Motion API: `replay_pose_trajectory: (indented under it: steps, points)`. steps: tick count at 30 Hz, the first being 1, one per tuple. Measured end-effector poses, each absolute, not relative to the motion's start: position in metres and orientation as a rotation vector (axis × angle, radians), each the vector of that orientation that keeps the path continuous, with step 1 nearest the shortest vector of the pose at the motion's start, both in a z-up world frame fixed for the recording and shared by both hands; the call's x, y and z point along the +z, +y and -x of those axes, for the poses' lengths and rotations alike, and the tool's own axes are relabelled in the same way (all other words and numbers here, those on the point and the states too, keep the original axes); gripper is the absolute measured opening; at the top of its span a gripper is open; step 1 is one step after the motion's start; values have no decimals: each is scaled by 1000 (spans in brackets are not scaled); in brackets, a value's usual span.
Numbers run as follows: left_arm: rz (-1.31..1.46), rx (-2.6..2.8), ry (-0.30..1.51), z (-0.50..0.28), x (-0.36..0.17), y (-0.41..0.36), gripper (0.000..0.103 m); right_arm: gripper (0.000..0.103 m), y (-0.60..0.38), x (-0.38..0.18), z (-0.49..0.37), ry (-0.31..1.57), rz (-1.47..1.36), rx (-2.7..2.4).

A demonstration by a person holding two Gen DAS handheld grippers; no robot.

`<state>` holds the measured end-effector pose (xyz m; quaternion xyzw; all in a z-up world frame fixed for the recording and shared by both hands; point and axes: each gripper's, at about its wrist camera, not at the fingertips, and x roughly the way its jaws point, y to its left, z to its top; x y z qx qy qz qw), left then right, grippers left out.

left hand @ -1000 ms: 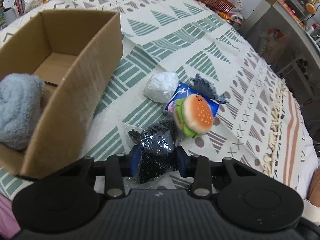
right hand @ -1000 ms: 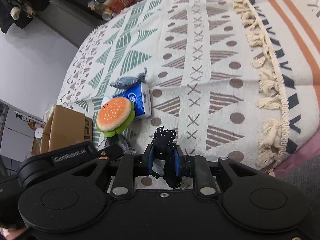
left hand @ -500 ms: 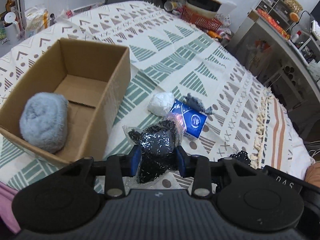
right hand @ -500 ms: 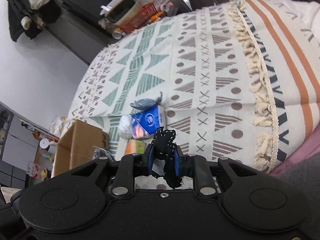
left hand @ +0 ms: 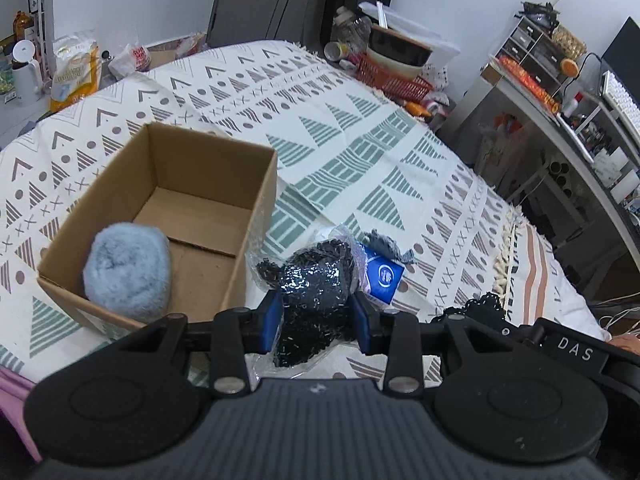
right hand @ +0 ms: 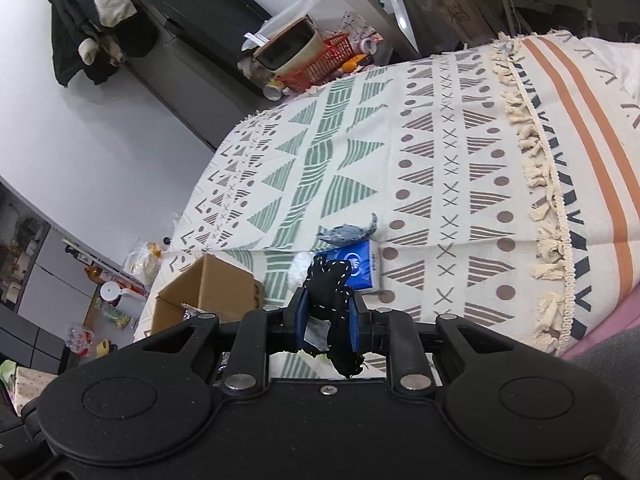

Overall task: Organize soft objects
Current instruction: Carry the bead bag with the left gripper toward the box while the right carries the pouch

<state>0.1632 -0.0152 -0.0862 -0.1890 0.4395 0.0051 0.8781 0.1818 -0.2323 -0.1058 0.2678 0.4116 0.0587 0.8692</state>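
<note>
My left gripper [left hand: 316, 318] is shut on a clear bag of dark glittery material [left hand: 312, 280], held above the patterned cloth just right of the open cardboard box [left hand: 260, 216]. A fluffy light-blue bundle [left hand: 126, 270] lies in the box's near corner. My right gripper [right hand: 329, 320] is shut on a black fabric piece with white stitching [right hand: 330, 284], raised over the cloth. On the cloth lie a blue tissue pack [right hand: 362, 266], a grey fabric scrap [right hand: 346, 233] and a white crumpled ball [right hand: 299, 266]. The box [right hand: 208, 292] shows low at the left in the right wrist view.
The patterned cloth [left hand: 340, 128] covers a bed-like surface with a tassel fringe [right hand: 548, 216] at its right. A red basket with bowls [left hand: 394, 76] sits at the far end. Shelves and a desk [left hand: 560, 92] stand to the right. The right gripper's black body [left hand: 568, 344] is beside my left.
Both grippers have risen and drawn back from the cloth with their loads. The burger toy seen one second ago is hidden now. The box shows more fully.
</note>
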Motion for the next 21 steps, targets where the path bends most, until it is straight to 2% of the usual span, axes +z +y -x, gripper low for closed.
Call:
replay_pose_trajectory:
  steps: [21]
  points:
    - [425,40,808,-157,-72,60,37,21,-171,-77,-184,794,-481,193]
